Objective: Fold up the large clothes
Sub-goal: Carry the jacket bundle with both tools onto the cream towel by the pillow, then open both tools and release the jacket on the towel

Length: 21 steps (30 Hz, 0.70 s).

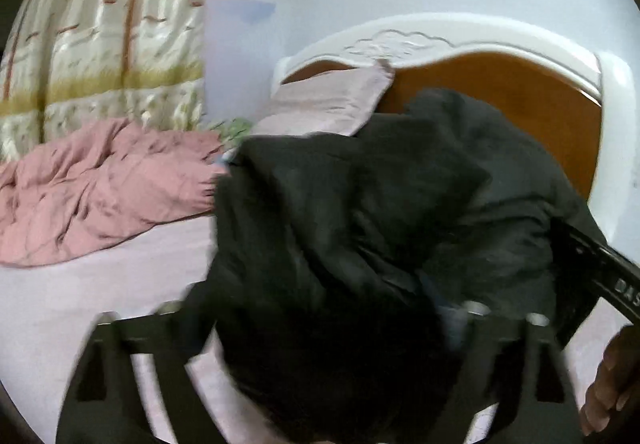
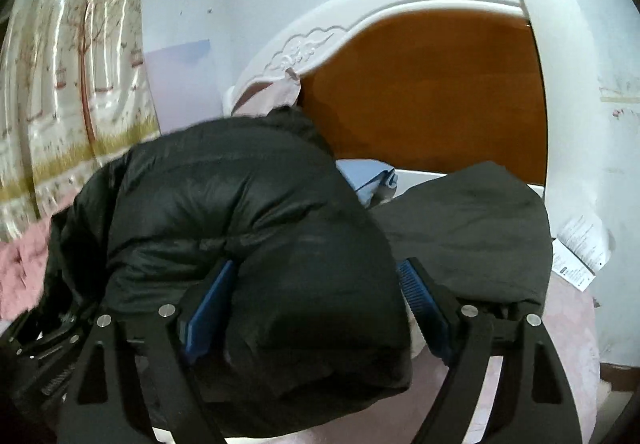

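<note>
Curtain hangs at ten o'clock, a pink quilt below it on the bed. Black puffer jacket lies heaped at centre before the headboard. Left gripper spreads wide around blurred jacket folds. Right gripper stands wide, blue pads flanking a bulging fold, the left one touching it.

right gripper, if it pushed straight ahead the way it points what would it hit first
The black puffer jacket: its bulk already sits between the right gripper's open fingers. The headboard lies well beyond.
</note>
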Each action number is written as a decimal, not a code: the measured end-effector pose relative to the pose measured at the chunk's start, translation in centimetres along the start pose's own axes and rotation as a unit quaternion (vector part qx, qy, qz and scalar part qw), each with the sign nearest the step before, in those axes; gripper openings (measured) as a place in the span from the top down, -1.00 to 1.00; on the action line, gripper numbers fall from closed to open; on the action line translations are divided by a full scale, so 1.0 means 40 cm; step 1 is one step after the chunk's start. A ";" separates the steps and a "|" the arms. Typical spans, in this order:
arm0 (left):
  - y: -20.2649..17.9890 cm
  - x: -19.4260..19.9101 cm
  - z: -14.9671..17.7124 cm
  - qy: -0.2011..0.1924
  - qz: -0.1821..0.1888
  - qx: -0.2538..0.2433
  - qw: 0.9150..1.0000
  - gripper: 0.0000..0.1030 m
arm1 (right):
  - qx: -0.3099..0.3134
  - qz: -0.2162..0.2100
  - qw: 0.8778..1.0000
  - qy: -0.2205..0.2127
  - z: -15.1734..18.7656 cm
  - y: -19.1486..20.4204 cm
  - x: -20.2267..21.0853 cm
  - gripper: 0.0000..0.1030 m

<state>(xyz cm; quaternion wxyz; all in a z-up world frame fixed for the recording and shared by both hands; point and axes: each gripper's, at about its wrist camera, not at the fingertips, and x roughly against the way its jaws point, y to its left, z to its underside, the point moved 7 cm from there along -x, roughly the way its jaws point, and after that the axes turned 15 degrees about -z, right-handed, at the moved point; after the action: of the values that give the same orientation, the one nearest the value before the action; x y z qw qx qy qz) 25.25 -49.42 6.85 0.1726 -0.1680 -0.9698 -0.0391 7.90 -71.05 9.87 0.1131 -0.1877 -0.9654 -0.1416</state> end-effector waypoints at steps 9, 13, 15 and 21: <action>0.165 0.210 -0.118 -0.058 -0.063 -0.028 0.996 -1.00 | 0.030 -0.004 0.999 -0.022 -0.045 0.111 0.109 -0.77; 0.243 0.370 -0.168 -0.120 -0.068 -0.035 0.990 -1.00 | 0.038 -0.032 0.996 -0.076 -0.069 0.204 0.236 -1.00; 0.291 0.440 -0.171 -0.134 -0.068 -0.027 0.988 -1.00 | 0.036 -0.040 0.994 -0.091 -0.076 0.257 0.290 -1.00; 0.483 0.601 -0.077 -0.150 -0.166 -0.054 0.973 -1.00 | 0.035 -0.133 0.986 -0.096 -0.036 0.452 0.389 -1.00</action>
<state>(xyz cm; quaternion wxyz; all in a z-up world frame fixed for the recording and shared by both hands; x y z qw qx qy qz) 11.53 -24.16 18.44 0.0073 -0.0172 -0.9954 -0.0935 1.23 -50.28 19.63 0.0070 -0.0659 -0.9925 -0.1026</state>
